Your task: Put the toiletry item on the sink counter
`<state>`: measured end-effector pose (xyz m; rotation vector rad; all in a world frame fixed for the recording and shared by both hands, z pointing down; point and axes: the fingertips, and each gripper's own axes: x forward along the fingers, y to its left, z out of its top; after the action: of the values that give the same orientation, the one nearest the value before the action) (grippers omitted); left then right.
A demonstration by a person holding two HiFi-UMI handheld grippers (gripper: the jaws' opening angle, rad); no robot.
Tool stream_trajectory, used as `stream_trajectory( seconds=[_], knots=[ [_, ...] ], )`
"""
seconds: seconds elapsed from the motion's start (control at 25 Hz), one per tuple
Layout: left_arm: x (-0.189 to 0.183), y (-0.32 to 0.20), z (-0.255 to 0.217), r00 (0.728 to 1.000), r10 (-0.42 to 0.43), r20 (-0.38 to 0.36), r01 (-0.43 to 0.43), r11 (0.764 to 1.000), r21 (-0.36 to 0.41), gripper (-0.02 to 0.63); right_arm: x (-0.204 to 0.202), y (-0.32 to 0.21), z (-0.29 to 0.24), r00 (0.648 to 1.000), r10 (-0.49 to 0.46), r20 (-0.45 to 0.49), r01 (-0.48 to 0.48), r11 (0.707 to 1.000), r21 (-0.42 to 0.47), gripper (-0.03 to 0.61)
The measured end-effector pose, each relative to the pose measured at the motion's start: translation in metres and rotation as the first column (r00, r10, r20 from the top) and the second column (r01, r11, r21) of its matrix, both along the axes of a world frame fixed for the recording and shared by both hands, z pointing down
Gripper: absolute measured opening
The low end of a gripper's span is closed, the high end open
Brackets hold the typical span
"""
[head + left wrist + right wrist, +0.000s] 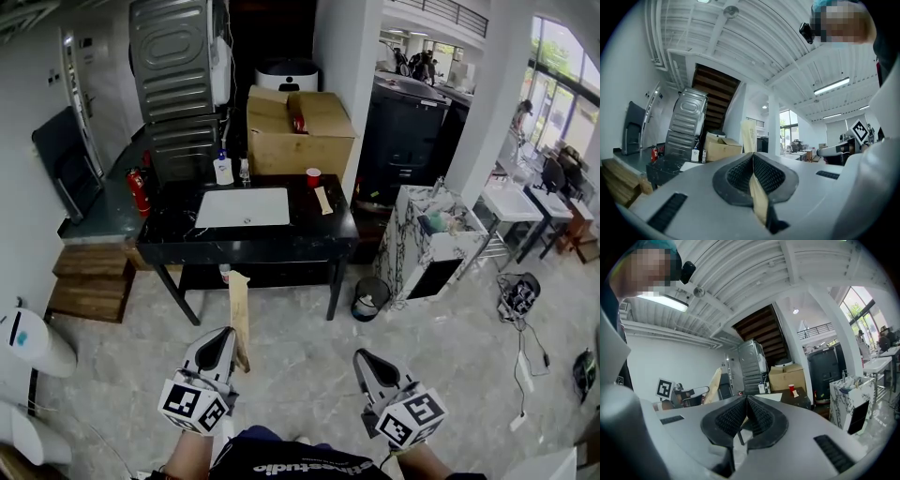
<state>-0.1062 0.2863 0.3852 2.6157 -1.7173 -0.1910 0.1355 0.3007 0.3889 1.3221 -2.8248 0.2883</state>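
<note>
Ribbed black fingers (738,174) of the left gripper (227,334) pinch a long, flat tan packet (239,309). Right gripper (746,398) sits tip to tip, empty.

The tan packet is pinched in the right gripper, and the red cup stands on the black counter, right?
Not quite. The tan packet is pinched in the left gripper, not the right one; the left gripper view shows it between those jaws. The right gripper is shut on nothing. The red cup does stand on the black counter.
</note>
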Motion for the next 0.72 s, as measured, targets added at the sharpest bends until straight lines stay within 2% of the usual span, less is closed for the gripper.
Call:
stream_trajectory(
  seconds=[0.2, 0.36, 0.56, 0.72],
  knots=[
    [0.0, -0.021, 0.005, 1.0, -0.023, 0.009, 0.023, 0.999, -0.023, 0.016, 0.008, -0.018, 0.011, 1.0, -0.004, 0.024, 0.005, 0.999, -0.033, 0.038],
    [-0.002, -0.059, 0.015, 1.0, -0.024, 0.004, 0.024, 0.999, -0.037, 0.015, 0.007, -0.051, 0.021, 1.0, -0.002, 0.021, 0.003, 0.999, -0.053, 0.038],
    [-0.012, -0.134, 0.022, 0.999, -0.021, -0.025, 0.02, 0.999, -0.047, 0.016, -0.003, -0.114, 0.03, 1.0, -0.002, -0.018, 0.001, 0.997, -0.078, 0.038],
    [-0.024, -0.21, 0.028, 0.999, 0.006, -0.049, -0.009, 0.999, -0.048, 0.015, -0.017, -0.189, 0.025, 0.999, 0.01, -0.042, -0.013, 0.997, -0.071, 0.038]
  ],
)
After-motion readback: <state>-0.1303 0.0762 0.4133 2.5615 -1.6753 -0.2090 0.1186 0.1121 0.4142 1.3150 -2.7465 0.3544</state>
